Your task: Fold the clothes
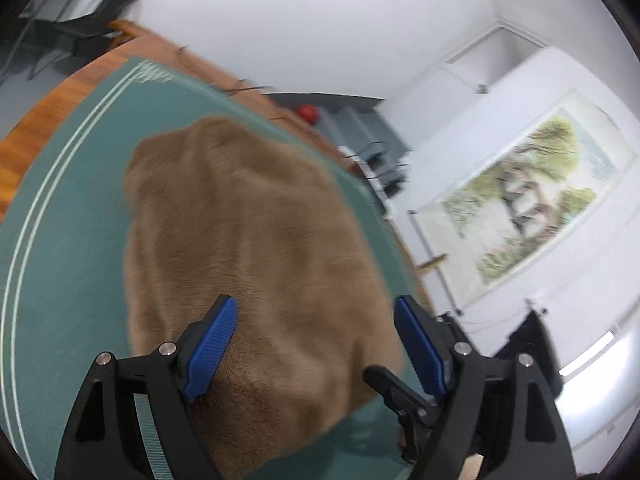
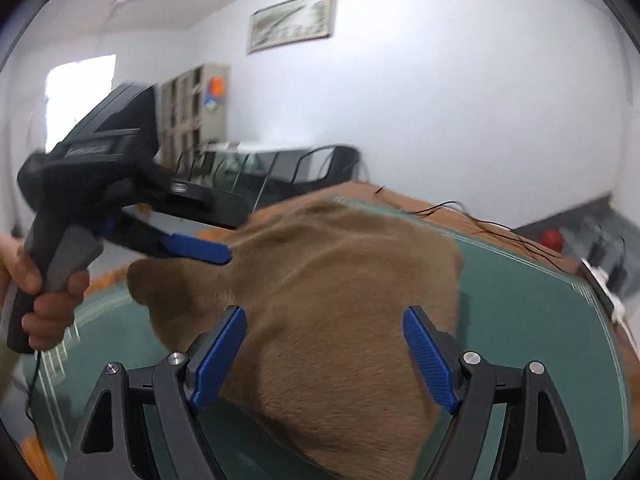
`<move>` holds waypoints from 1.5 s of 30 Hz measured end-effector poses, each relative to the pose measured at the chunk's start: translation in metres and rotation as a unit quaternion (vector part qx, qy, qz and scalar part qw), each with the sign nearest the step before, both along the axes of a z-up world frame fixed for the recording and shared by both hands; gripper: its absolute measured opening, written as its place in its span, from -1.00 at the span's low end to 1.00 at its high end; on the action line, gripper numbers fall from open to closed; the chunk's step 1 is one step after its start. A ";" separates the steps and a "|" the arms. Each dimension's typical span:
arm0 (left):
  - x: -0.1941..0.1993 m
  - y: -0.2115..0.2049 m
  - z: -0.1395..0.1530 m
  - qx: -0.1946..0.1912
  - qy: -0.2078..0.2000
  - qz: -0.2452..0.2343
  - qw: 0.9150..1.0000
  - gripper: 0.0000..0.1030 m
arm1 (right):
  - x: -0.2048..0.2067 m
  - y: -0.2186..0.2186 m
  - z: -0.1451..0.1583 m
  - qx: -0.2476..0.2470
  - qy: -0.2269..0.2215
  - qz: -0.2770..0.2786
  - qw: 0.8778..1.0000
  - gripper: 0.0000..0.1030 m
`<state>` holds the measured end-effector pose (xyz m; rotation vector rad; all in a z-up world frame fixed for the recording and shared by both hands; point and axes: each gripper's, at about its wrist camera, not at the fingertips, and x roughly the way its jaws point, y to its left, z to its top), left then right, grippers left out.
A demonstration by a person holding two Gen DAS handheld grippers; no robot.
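Hovering over the folded brown garment (image 1: 248, 248) with both grippers, left (image 1: 314, 322) and right (image 2: 324, 334), fingers spread and empty, I figured smoothing it flat on the green mat (image 1: 72, 216) was smartest before regrabbing.

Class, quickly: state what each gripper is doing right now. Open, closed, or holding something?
Left gripper: open, nothing held, above the fuzzy brown folded garment.
Right gripper: open, nothing held, above the same garment.
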<state>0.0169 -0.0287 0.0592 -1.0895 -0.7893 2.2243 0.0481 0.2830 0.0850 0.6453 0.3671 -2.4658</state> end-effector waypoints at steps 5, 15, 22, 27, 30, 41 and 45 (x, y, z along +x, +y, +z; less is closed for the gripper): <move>-0.003 0.008 -0.016 -0.024 0.003 0.020 1.000 0.63 | -0.014 -0.007 -0.022 0.038 -0.036 0.016 0.999 0.65; -0.012 0.006 -0.021 -0.014 0.006 0.012 1.000 0.63 | -0.029 -0.016 -0.042 0.057 -0.036 0.021 0.998 0.88; -0.018 0.003 0.033 -0.046 0.030 0.037 0.998 0.66 | -0.027 -0.002 -0.013 0.005 -0.023 0.027 0.999 0.98; -0.058 0.009 0.054 -0.075 0.038 0.029 0.996 0.68 | -0.032 0.033 0.020 -0.070 -0.017 -0.009 0.997 0.98; -0.094 0.015 0.039 -0.076 -0.004 0.010 0.997 0.68 | -0.042 0.044 0.022 -0.077 -0.027 -0.022 0.996 0.98; -0.154 0.025 -0.012 -0.094 -0.079 -0.005 0.992 0.68 | -0.042 0.047 -0.012 -0.008 -0.067 0.000 0.998 0.99; -0.151 0.033 -0.017 -0.117 -0.056 -0.015 0.991 0.70 | -0.045 0.047 -0.017 -0.004 -0.077 -0.004 0.997 0.99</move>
